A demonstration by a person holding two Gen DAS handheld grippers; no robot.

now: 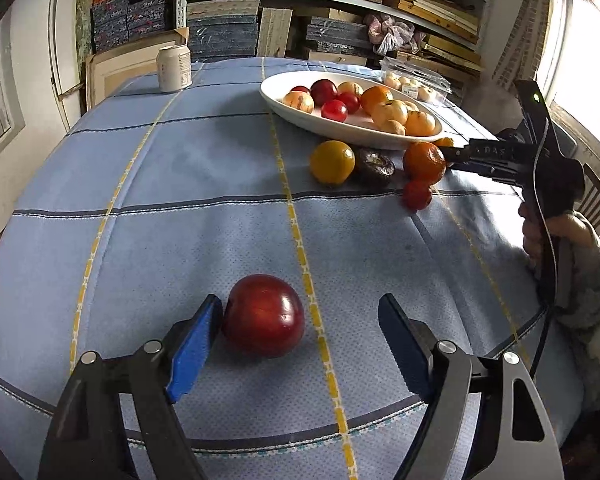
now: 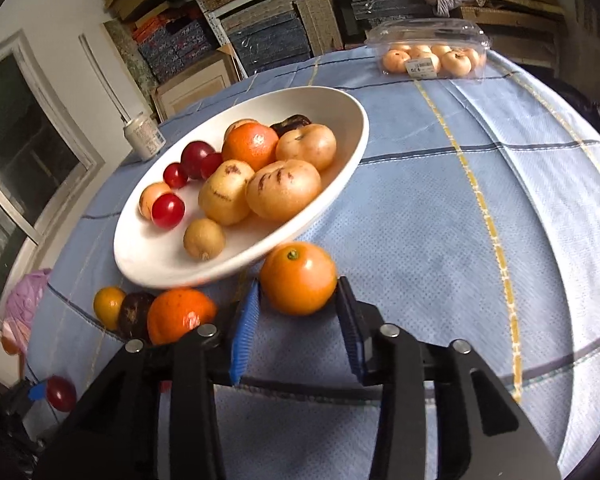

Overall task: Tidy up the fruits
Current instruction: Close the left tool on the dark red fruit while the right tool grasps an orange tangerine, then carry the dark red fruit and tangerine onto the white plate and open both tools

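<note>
Left gripper [image 1: 300,342]: jaws wide; red apple [image 1: 263,315] on the tablecloth [image 1: 180,240] between them, touching the left pad only, not gripped. Right gripper [image 2: 298,322]: both pads against an orange [image 2: 298,278] on the cloth. White bowl [image 2: 340,184] of fruit directly ahead, rim overhanging the orange; tangerine [image 2: 180,314] and dark fruit [image 2: 134,314] just left.
</note>
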